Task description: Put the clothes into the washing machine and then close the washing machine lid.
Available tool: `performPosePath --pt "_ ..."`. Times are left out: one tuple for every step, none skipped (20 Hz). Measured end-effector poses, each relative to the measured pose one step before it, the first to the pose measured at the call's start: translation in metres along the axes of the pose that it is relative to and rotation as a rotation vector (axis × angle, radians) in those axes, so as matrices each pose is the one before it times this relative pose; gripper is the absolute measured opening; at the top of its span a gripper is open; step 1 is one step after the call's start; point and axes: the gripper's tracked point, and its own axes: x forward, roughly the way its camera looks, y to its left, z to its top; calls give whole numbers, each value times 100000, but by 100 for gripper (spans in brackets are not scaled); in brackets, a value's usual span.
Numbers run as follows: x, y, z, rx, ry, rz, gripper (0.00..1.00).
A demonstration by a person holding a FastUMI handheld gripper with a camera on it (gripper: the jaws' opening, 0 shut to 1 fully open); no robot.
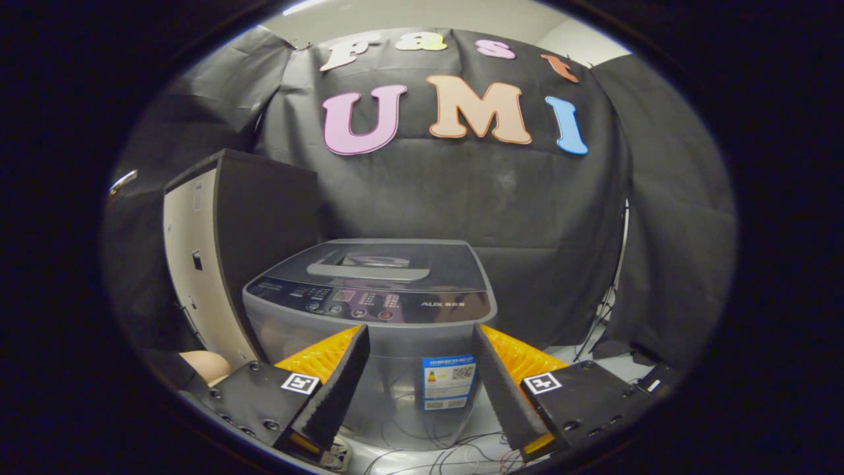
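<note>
Black cloth hangs all around the booth, and one washing machine [372,316] stands on the floor in front of it. One tall cabinet [231,251] stands just beside the machine, close to the cloth wall. Some thin wires [455,455] lie on the floor at the foot of the machine.

One pair of tongs [422,382] points at the front of the machine. The two fingers are spread wide apart and pinch nothing. The machine shows in the gap between them and beyond them, not touching them.

The washing machine lid [379,264] lies flat on top, so it looks closed. One row of buttons [356,300] runs along the front edge of the top. One sticker [448,382] sits on the front wall of the machine.

I cannot see any clothes, so I cannot say if they are inside the machine or somewhere else. If they are inside, the job looks done, since the lid is down. If they are not, the whole job is left: lift the lid, put the clothes in, and shut the lid again.
</note>
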Motion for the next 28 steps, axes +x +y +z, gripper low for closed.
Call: performPosePath --pt "68 578 124 774 113 2133 96" --pt "-57 330 -29 -149 379 1281 97" --pt "83 205 -81 -461 395 814 97" --pt "-19 21 -286 -1283 564 626 96" --pt "133 -201 -383 -1211 1237 -424 96" --pt "144 -327 -296 -72 1167 -651 96" --pt "-29 -110 31 468 164 -225 96" --pt "-37 -138 37 856 -174 -465 97" --pt "-66 -193 22 1162 -231 -738 97" --pt "-36 -349 -39 1367 -418 -877 97" --pt "-77 -346 140 2002 -740 -659 97" --pt "-93 -174 185 2093 -663 -430 97" --pt "-171 -189 61 1740 -517 -716 97" --pt "-67 -254 71 1808 -606 -734 97" --pt "-79 -254 210 1714 -769 -626 96" --pt "-24 -67 261 1663 -857 -219 96" --pt "-122 -147 252 1405 -740 -543 96" --pt "-25 -190 84 347 -755 -727 96" --pt "-15 -100 164 -298 -627 -315 96" --pt "-85 -68 85 -225 -416 -82 96" --pt "-24 21 182 197 -276 700 97" --pt "3 160 -83 600 45 798 97" --pt "111 109 -117 427 418 643 97" --pt "77 29 -196 -99 676 213 97" --pt "48 159 -94 -119 300 487 97" --pt "-33 60 -71 5 127 243 97" --pt "-27 10 -40 15 20 98 97" --pt "-28 -75 -248 -94 43 63 97"
